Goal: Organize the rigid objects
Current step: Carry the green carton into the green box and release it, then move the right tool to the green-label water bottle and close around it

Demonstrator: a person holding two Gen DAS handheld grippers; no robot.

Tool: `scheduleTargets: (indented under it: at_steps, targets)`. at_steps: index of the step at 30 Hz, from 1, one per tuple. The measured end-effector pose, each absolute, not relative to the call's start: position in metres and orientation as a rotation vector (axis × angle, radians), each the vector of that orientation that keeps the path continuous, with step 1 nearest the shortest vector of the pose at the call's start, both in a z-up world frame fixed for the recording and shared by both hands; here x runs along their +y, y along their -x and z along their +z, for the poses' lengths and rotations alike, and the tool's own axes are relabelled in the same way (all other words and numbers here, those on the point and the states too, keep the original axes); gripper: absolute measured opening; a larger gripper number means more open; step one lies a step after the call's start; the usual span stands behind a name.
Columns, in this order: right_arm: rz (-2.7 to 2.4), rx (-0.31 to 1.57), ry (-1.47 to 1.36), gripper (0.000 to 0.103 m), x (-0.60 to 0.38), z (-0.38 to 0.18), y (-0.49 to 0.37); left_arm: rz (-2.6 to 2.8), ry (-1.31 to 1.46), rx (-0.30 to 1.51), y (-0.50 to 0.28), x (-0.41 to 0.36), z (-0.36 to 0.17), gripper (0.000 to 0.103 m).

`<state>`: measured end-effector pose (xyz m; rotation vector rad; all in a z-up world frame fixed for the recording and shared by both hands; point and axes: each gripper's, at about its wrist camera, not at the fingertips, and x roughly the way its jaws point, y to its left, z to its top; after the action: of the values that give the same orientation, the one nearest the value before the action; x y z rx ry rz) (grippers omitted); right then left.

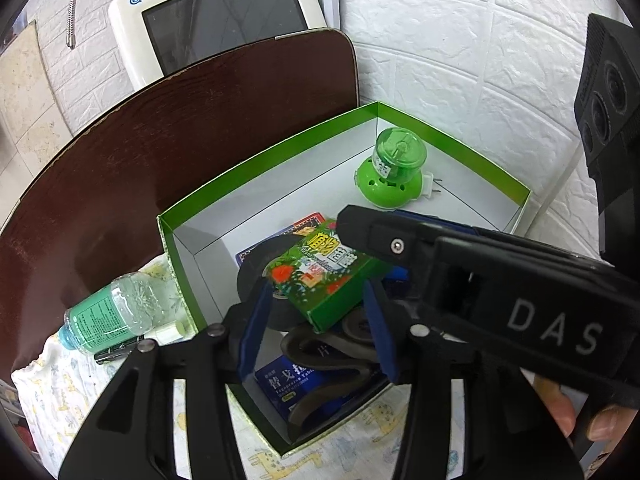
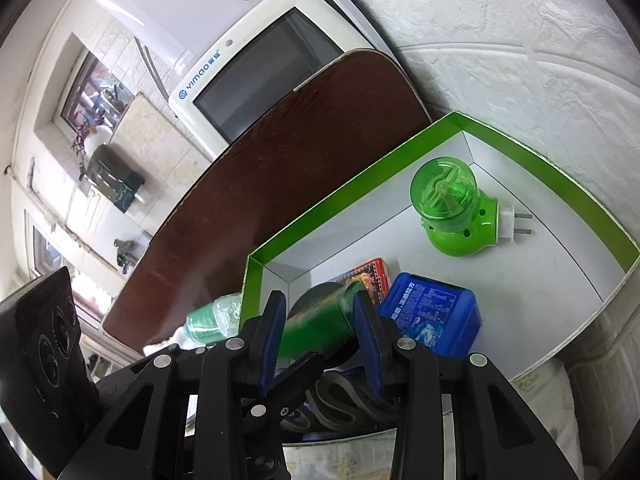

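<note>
A green patterned carton hangs over the open green-rimmed white box. My right gripper is shut on the carton; its arm crosses the left wrist view. My left gripper is open, its blue pads either side of the carton without clearly touching it. Inside the box lie a green plug-in mosquito repeller, a blue plastic case, a black tape roll, a playing-card pack and a blue medicine box.
A dark brown tabletop board leans behind the box against the white wall. A white YIMAO appliance stands behind it. A clear bottle with a green label lies left of the box on a giraffe-print cloth.
</note>
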<state>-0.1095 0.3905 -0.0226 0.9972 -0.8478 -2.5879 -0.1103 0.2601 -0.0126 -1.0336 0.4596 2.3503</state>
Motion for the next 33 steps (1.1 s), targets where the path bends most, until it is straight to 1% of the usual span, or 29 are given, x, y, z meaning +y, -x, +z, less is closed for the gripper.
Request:
scheduleTargets:
  at_steps: [2,8,20,24,28,32,33]
  targets:
    - [-2.588,-0.848,-0.999,0.039,0.390,-0.023,0.109,2.358,1.025,0.454,0.109,0.256,-0.011,0.055]
    - [-2.624,-0.868,-0.988,0.038,0.392,-0.020,0.105,2.384,1.024,0.429,0.107,0.242,-0.005,0.058]
    - [-2.724,-0.860,-0.971,0.038,0.395,-0.013,0.097,2.447,1.058,0.348,0.111,0.203,-0.005,0.058]
    - [-2.695,-0.798,-0.978,0.038,0.376,-0.007,0.101,2.512,1.075,0.293,0.118,0.169,-0.001,0.059]
    - [-2.670,-0.722,-0.982,0.038,0.352,-0.001,0.104,2.612,1.094,0.232,0.128,0.129,-0.001,0.070]
    - [-2.645,-0.648,-0.987,0.038,0.328,0.002,0.106,2.707,1.149,0.145,0.141,0.083,-0.007,0.070]
    - [-2.623,-0.583,-1.000,0.038,0.308,0.004,0.109,2.726,1.164,0.110,0.144,0.070,-0.009,0.070]
